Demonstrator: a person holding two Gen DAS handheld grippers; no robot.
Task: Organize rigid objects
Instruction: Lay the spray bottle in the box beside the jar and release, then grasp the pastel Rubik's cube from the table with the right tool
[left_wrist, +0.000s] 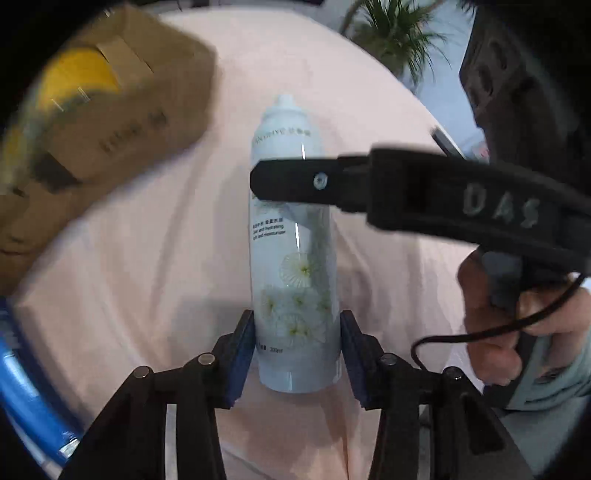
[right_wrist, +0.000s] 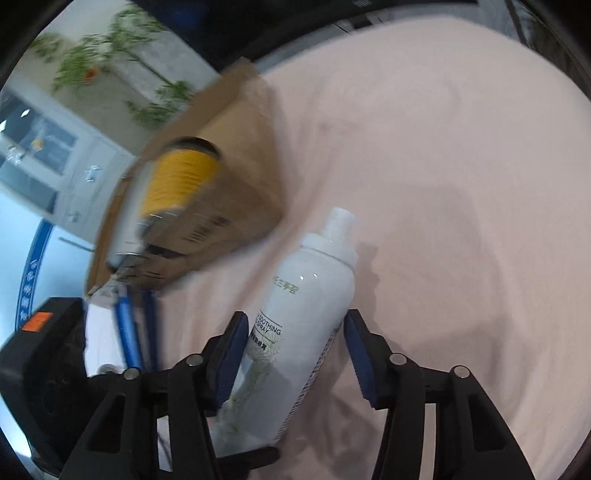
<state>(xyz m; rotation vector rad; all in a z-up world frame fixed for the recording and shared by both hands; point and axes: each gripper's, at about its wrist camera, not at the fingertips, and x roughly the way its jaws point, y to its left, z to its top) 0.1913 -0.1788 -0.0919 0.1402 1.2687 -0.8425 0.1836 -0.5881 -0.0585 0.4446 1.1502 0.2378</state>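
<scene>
Cloth (left_wrist: 147, 258): pale pink, wrinkled, and it fills most of both your wrist views; everything else sits on it.
Cardboard box (left_wrist: 122, 122): brown, blurred, upper left of your left view; in your right view it sits left of centre (right_wrist: 221, 192), lying open toward the camera.
Yellow can (right_wrist: 181, 184): inside the box mouth in your right view, yellow body with a dark top rim, too blurred to read; a yellow patch (left_wrist: 74, 88) shows at the box in your left view.
Spray bottle (left_wrist: 295, 258): pale blue-white with a flower print and a white nozzle. In your left view it runs up the centre of the frame, nozzle toward the top, base at the bottom between your fingers. In your right view it leans (right_wrist: 303, 325), nozzle toward upper right.
Left claw (left_wrist: 297, 350): both blue pads lie against the bottle's lower sides, so you are gripping the spray bottle near its base.
Right claw (right_wrist: 295, 354): in your right view the left pad touches the bottle, the right pad stands clear with cloth showing in the gap, so it is not clamped. In your left view one of its black fingers (left_wrist: 295, 181) crosses the bottle's upper body.
Hand (left_wrist: 517, 325): yours, lower right of the left view, wrapped round the right claw's handle, a black cable looping below it.
Plant (left_wrist: 391, 33): green leaves, top of the left view, beyond the cloth.
</scene>
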